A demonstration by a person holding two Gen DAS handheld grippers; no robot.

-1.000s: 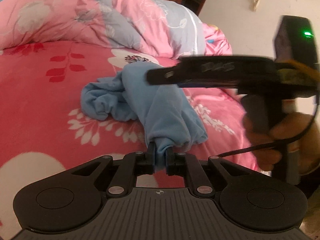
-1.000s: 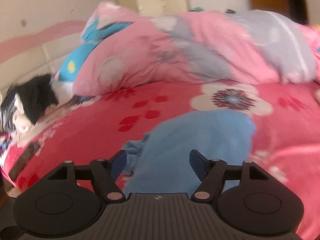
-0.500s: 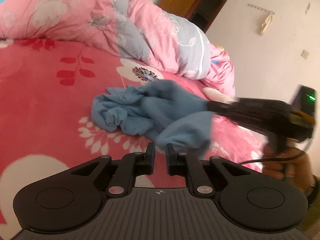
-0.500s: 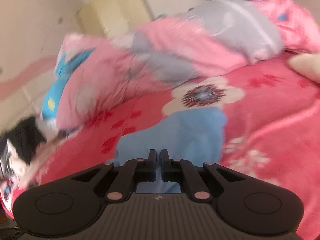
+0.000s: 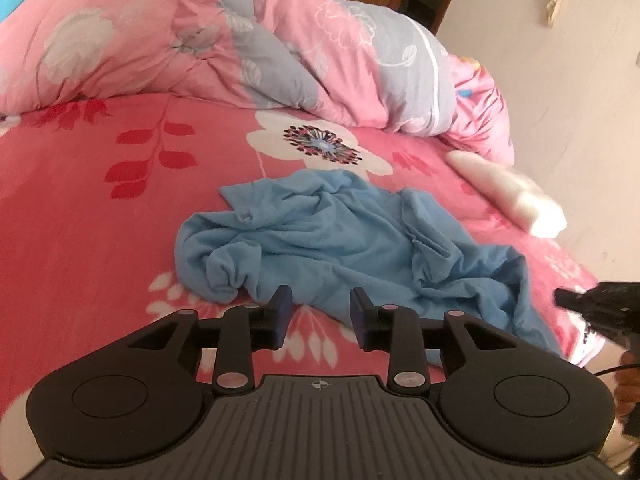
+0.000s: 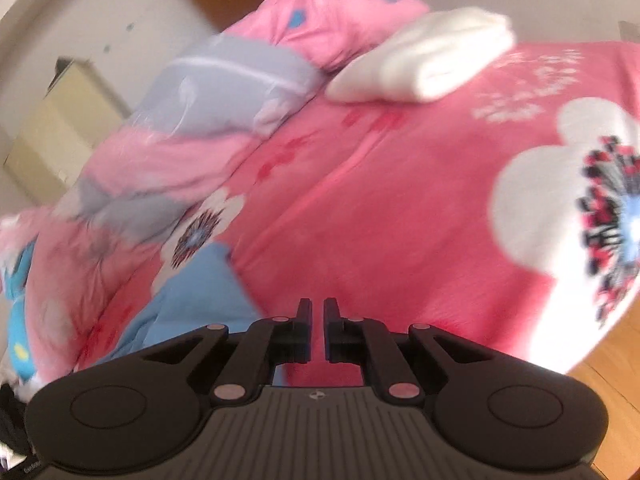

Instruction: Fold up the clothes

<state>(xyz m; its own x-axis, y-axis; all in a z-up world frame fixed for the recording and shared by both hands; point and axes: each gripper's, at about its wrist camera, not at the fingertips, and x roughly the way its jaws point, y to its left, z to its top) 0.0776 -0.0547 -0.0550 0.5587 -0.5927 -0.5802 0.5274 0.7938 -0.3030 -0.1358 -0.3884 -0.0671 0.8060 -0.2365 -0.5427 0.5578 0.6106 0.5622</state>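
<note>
Just beyond the left gripper (image 5: 320, 318), in the middle of its view, a crumpled light-blue cotton garment (image 5: 344, 240) lies loose on the bed; the jaws have just been opening and stand partly apart, with nothing pinched between them. At the right edge of that view, the right gripper (image 6: 318, 330) sits nearly closed on nothing, the garment at its lower left. The pink flowered bedsheet (image 5: 80, 208) carries a bunched pink-and-grey quilt (image 5: 248, 40) across the top, a folded white cloth (image 6: 424, 56) at upper right, pale walls beyond.
</note>
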